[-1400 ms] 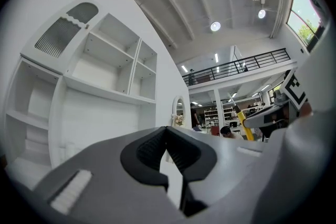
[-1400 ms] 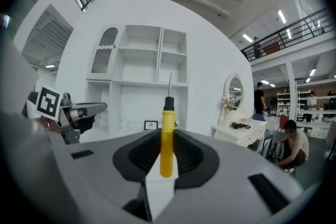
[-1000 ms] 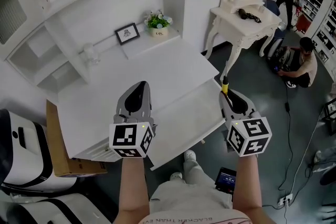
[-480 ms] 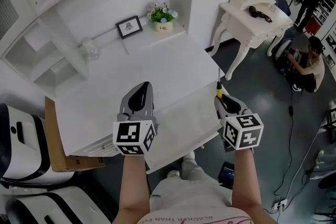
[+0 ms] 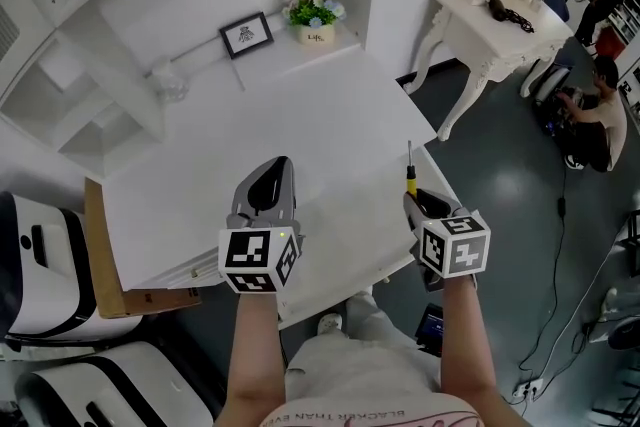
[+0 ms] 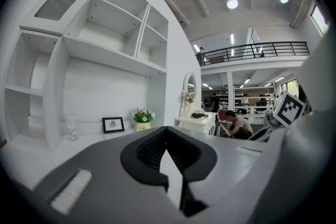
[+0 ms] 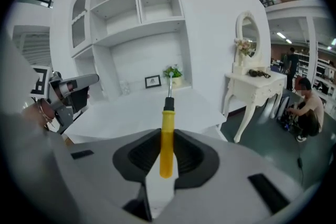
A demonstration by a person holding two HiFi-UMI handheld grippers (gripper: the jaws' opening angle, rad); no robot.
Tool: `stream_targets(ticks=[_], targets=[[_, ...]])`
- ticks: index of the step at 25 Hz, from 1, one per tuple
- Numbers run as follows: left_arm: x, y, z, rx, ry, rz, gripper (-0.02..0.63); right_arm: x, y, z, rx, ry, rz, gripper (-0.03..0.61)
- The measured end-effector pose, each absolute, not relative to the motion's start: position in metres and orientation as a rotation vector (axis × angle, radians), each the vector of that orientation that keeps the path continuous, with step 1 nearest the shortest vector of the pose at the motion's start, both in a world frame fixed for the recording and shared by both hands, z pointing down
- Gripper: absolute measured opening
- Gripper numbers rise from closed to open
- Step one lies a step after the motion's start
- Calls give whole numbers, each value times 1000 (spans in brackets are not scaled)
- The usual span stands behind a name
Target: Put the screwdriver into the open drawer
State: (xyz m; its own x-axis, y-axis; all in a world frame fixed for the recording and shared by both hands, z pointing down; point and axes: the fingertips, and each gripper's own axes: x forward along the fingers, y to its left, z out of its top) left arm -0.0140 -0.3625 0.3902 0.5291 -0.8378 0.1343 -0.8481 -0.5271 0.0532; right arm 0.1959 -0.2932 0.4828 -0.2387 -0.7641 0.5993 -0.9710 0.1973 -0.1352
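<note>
A screwdriver [image 5: 409, 178] with a yellow handle and thin metal shaft sticks forward out of my right gripper [image 5: 421, 203], which is shut on the handle [image 7: 167, 131]. It hangs over the right end of the open white drawer [image 5: 345, 240] that juts out below the white desk top [image 5: 300, 125]. My left gripper [image 5: 268, 187] hovers over the desk's front edge, left of the drawer's middle. Its jaws are shut with nothing between them [image 6: 168, 138]. In the right gripper view the shaft points toward the desk's back shelf.
At the desk's back stand a small picture frame [image 5: 245, 34], a potted plant [image 5: 314, 12] and a glass jar [image 5: 168, 82]. A white dressing table [image 5: 497, 13] stands to the right, with a person [image 5: 598, 105] sitting on the floor beyond. A cardboard box [image 5: 112, 280] leans at the desk's left.
Both grippers have sunk toward the desk. The right one, still holding the screwdriver, has come in over the drawer's right end. The left jaws have stayed shut.
</note>
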Motion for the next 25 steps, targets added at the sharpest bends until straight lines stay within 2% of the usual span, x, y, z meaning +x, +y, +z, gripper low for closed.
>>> stream_targets(ticks=[11,25], targets=[[-6,-371,412,2606,-1461,204,9,202,-286,552,1517,-1949,957,78],[-4,-382,432,2576,-1459,261,9,198,-279,614,1354,-1786,1130,78]])
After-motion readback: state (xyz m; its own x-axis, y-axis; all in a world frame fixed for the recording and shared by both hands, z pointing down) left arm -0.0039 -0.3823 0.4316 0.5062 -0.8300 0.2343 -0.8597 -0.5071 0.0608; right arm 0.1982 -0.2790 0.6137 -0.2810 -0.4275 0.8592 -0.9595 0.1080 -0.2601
